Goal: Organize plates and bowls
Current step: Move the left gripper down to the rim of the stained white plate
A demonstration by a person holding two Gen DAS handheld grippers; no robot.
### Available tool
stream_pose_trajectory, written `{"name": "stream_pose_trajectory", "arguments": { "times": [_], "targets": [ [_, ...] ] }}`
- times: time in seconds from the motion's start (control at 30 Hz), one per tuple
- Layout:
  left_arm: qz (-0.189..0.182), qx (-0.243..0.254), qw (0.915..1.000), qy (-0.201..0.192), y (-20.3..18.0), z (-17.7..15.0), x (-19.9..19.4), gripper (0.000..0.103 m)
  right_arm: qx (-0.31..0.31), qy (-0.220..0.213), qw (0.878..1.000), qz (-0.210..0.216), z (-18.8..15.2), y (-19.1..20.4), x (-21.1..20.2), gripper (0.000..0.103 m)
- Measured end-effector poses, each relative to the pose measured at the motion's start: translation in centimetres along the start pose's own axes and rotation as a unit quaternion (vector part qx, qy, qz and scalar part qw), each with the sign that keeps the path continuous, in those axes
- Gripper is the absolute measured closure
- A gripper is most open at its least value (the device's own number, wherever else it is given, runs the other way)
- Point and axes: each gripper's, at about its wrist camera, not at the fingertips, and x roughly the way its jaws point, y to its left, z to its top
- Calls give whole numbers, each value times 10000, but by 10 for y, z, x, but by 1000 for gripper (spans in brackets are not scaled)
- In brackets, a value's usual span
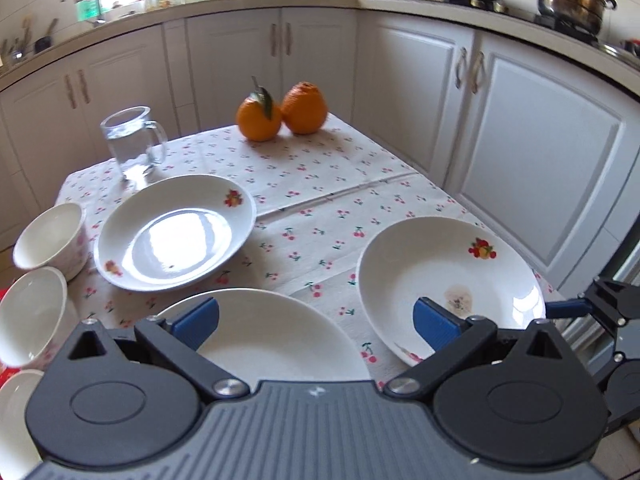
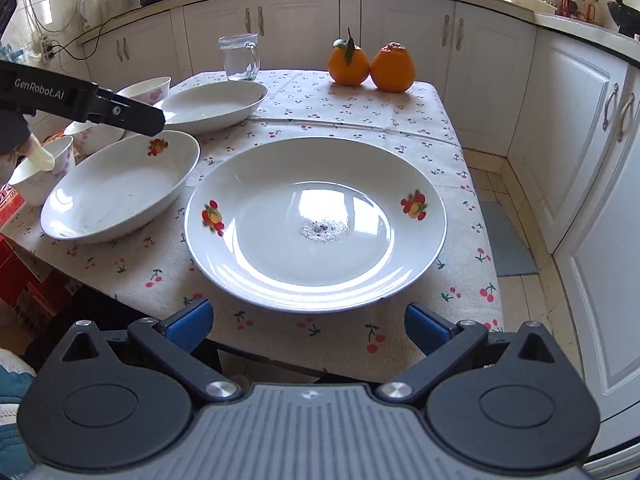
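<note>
- The left gripper (image 1: 316,320) hangs with its blue-padded jaws spread wide and nothing between them, over the near left plate (image 1: 276,340); its left pad sits above that plate's rim and its right pad overlaps the near edge of the stained plate (image 1: 440,276) in this view.
- The right gripper (image 2: 308,320) is likewise spread wide and holds nothing; it hovers at the near table edge, just short of the stained plate's rim, with that plate centred ahead of the gap.
- The far plate (image 1: 176,232) lies beyond the near left one, in front of the glass mug (image 1: 132,144).
- All three plates are white, shallow and deep-rimmed, with small red-and-yellow fruit decals on the rim; the stained one has a patch of residue at its centre, the far one shines clean.
- Bowls (image 1: 54,240) stand at the left edge of the table, white with faint pink flower print outside; three show clearly, and a fourth white rim at the left wrist view's bottom corner may be another, which I cannot tell.
- Counted: three plates, at least three bowls, one mug, two oranges (image 1: 280,114) touching side by side at the far edge.
- Everything rests on a cherry-print tablecloth (image 1: 320,200).
</note>
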Motion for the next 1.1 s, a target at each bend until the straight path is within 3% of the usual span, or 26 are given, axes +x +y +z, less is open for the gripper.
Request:
{"name": "stream_pose_trajectory", "arguments": {
  "times": [0.4, 0.57, 0.9, 1.1],
  "targets": [
    [-834, 825, 9912, 612, -35, 30, 50, 1, -420, -74, 9986, 324, 0, -18, 18, 0],
    [-1351, 735, 9820, 1095, -39, 43, 81, 1, -459, -197, 9980, 382, -3, -23, 20, 0],
    [-1575, 1160, 9668, 1644, -51, 61, 125, 3, -577, -586, 9952, 525, -11, -27, 21, 0],
    [-1723, 1282, 9581, 1894, -53, 64, 140, 15, -598, -583, 9950, 546, -10, -27, 21, 0]
  ]
}}
